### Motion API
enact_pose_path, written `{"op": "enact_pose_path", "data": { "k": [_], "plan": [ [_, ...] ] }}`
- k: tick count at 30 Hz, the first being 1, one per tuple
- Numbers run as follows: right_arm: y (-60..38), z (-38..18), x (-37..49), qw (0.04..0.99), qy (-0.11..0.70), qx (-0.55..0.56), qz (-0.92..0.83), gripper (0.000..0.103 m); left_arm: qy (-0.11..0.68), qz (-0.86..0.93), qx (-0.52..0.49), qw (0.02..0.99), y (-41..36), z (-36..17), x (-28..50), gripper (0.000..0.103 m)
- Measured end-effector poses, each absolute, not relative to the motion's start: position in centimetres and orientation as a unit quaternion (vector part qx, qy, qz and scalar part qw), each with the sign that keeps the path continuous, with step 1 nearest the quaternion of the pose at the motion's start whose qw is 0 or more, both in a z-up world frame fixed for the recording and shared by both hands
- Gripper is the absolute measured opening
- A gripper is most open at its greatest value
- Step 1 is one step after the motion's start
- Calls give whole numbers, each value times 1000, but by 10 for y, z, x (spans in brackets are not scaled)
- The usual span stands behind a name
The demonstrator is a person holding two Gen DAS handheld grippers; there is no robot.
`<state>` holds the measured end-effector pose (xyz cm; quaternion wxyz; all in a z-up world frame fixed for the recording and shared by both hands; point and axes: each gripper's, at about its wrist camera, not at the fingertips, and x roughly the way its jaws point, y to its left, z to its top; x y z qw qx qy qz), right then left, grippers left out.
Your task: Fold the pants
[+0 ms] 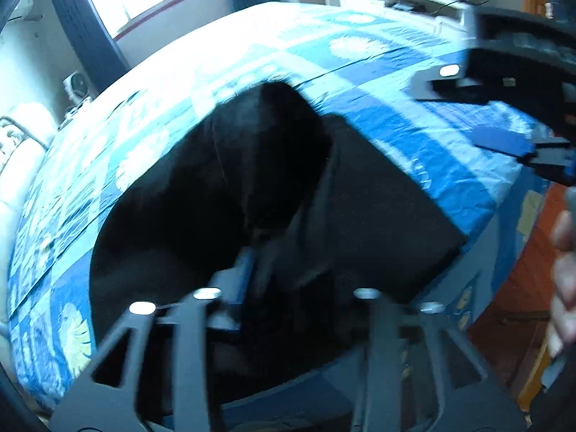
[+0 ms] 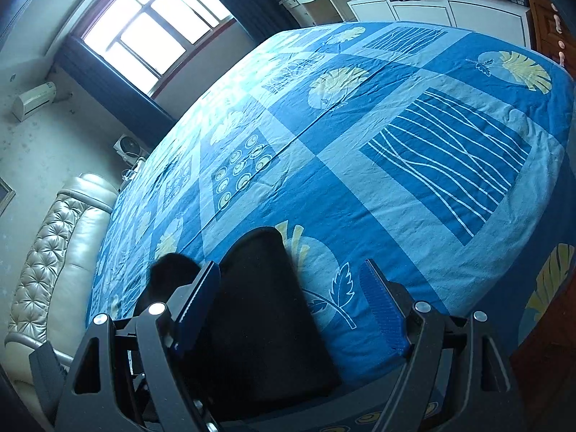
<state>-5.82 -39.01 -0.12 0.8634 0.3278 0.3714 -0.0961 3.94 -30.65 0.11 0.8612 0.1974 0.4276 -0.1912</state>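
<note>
Left gripper (image 1: 252, 270) nearest, blurred; jaws pinching a raised bunch of the black pants (image 1: 273, 180). Pants lie on the blue patterned bedspread (image 2: 360, 198) near the bed's front edge, partly folded. Right gripper (image 2: 291, 306) above the bedspread, its 2 jaws spread wide, holding nothing, straddling the pants' edge. Farther: padded headboard (image 2: 54, 252), window (image 2: 151, 25), white cabinets (image 2: 432, 7).

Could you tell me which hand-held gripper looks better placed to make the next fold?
Left, probably: the left hand-held gripper appears shut on the pants, lifting the cloth, while the right hand-held gripper hovers open.
</note>
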Motion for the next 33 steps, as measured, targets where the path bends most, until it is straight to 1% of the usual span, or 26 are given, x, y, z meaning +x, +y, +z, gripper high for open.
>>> {"op": "enact_pose_path", "data": {
  "k": [1,2,3,5,6,8,10,14,17,19,22,24,25,26,27,28,30,33],
  "plan": [
    [-390,0,-59,864,370,327,-96,79,417,-206,190,865,-306,5,34,69],
    [-390,1,-59,865,369,327,-95,79,410,-215,186,867,-306,7,30,75],
    [-391,2,-59,865,369,327,-94,79,401,-226,183,869,-305,10,24,76],
    [-391,5,-59,866,366,329,-88,79,389,-232,182,873,-302,15,15,82],
    [-390,6,-59,866,365,331,-80,79,383,-234,177,876,-298,18,11,83],
    [-388,8,-56,865,369,337,-54,79,374,-235,151,885,-279,28,8,88],
    [-382,8,-50,856,381,350,-2,79,372,-229,117,892,-257,37,6,91],
    [-365,-4,-36,817,413,393,94,79,387,-200,42,899,-190,48,14,91],
    [-352,-12,-33,807,439,383,91,79,393,-175,-1,903,-138,45,21,91],
    [-344,-17,-30,806,456,367,93,79,398,-156,-11,904,-108,39,25,91],
    [-333,-32,-27,792,484,359,99,79,416,-136,-26,899,-76,27,26,91],
    [-323,-44,-23,781,498,361,106,79,436,-129,-54,889,-56,16,31,91],
    [-318,-45,-22,786,503,345,99,75,442,-126,-67,885,-49,12,33,91],
    [-312,-45,-22,796,504,323,89,67,451,-121,-84,880,-41,6,34,91],
    [-305,-46,-21,803,504,305,88,30,455,-119,-94,878,-37,4,33,91],
    [-302,-49,-19,798,508,309,100,13,459,-118,-104,874,-33,1,32,91],
    [-299,-44,-20,802,500,310,103,12,467,-116,-125,868,-29,-4,35,91],
    [-306,-20,-24,818,473,306,111,11,468,-120,-149,863,-24,-3,34,91]
  ]
}}
